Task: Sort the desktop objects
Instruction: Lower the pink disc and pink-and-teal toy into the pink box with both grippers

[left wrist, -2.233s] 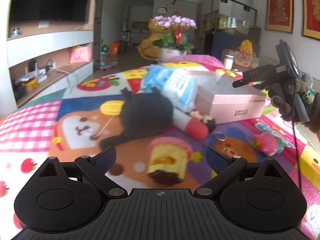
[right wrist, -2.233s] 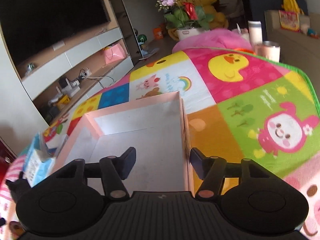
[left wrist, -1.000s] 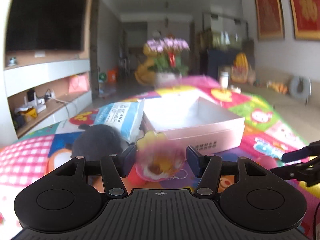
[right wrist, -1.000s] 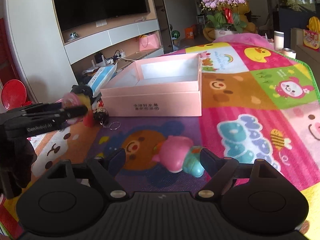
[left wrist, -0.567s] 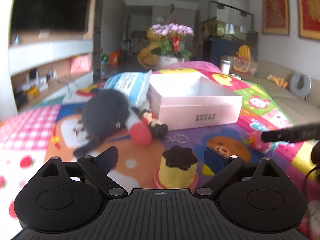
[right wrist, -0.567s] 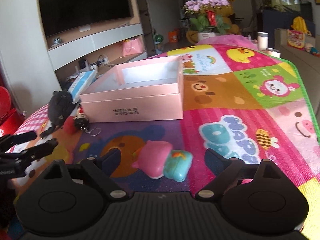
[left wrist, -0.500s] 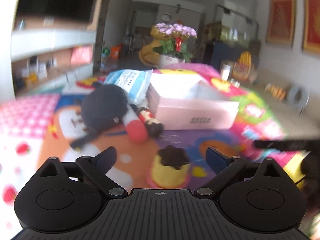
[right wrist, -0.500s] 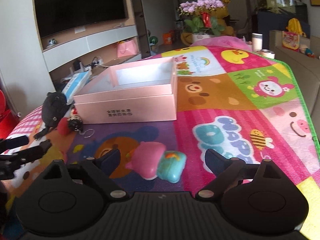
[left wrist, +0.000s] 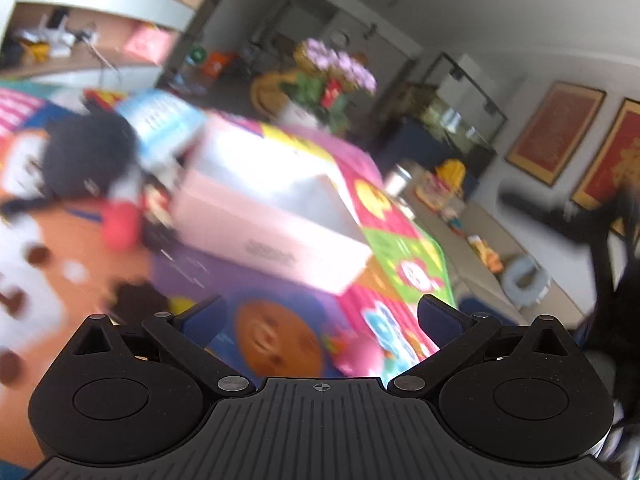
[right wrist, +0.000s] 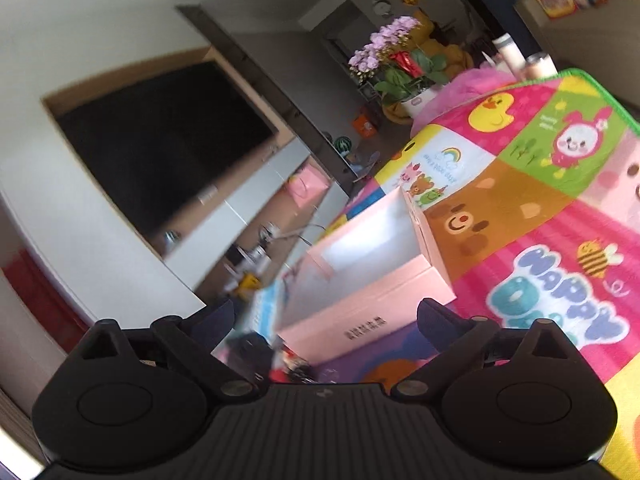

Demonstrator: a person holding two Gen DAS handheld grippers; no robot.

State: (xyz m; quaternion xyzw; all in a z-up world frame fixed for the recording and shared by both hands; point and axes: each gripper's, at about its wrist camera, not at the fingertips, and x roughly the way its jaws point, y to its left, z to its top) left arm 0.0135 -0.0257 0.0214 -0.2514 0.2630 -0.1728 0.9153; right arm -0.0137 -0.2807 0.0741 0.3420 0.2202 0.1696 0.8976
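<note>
Since half a second ago both views have rolled hard: the left tilts clockwise, the right the other way, and the yellow toy and the pink-and-teal toy that sat between the jaws are gone from those gaps. The left gripper point(left wrist: 320, 312) stands at its widest, its jaws having just been opening, with only mat point(left wrist: 276, 340) between them. The right gripper point(right wrist: 326, 314) has its jaws wide apart too, just been opening, nothing held; the box front shows through the gap.

Largest first. The mat fills the lower half of both views. The pink box point(left wrist: 272, 216) lies open and looks empty, at twelve o'clock from the left gripper; in the right view the box point(right wrist: 368, 276) sits at about one o'clock. The black plush point(left wrist: 88, 156) lies at ten o'clock in the left view, a blue pack point(left wrist: 160, 120) behind it, a red-tipped toy point(left wrist: 120, 224) just beside the box's near corner. A dark blur at nine o'clock may be the yellow toy's top; I cannot tell.

To do the step well, I judge each hand should level its roll first, then centre one small toy between the jaws before closing, and carry it over the box rim rather than against the wall.
</note>
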